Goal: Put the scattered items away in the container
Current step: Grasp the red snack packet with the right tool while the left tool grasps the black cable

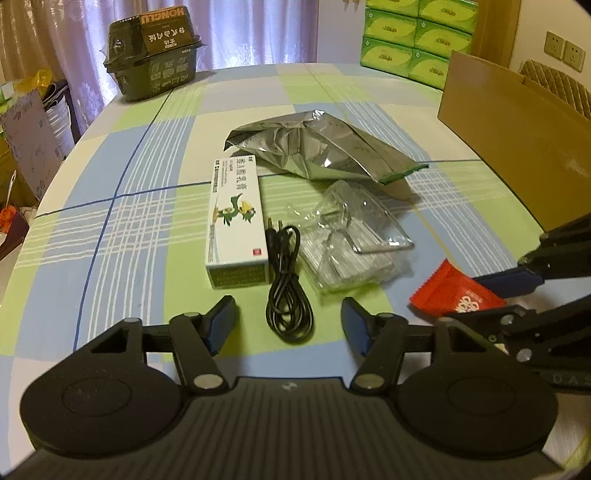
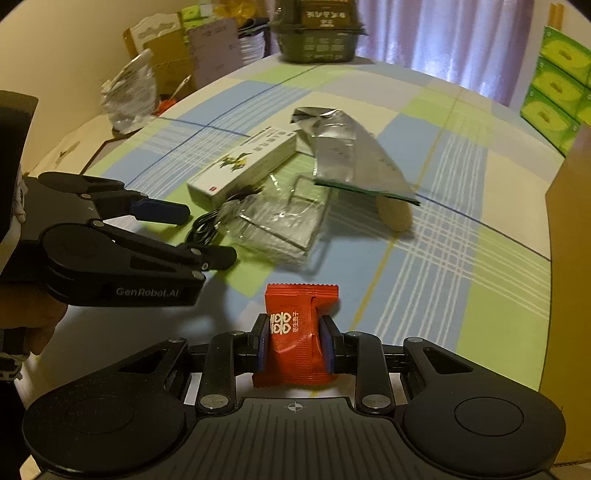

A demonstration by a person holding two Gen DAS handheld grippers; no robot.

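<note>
My right gripper (image 2: 295,347) is shut on a red snack packet (image 2: 295,332), held above the table; the same packet (image 1: 454,291) shows at the right of the left wrist view. My left gripper (image 1: 290,321) stands open just short of a coiled black cable (image 1: 286,288). Beyond the cable lie a white and green box (image 1: 236,221), a clear plastic bag with a wire piece (image 1: 354,236) and a crumpled silver foil bag (image 1: 321,147). The cardboard box (image 1: 513,136) stands at the right.
A checked tablecloth (image 1: 129,221) covers the table. A dark green packaged container (image 1: 155,55) sits at the far edge. Green tissue packs (image 1: 417,33) are stacked at the back right. Cartons and bags (image 2: 177,59) crowd the floor past the table's left edge.
</note>
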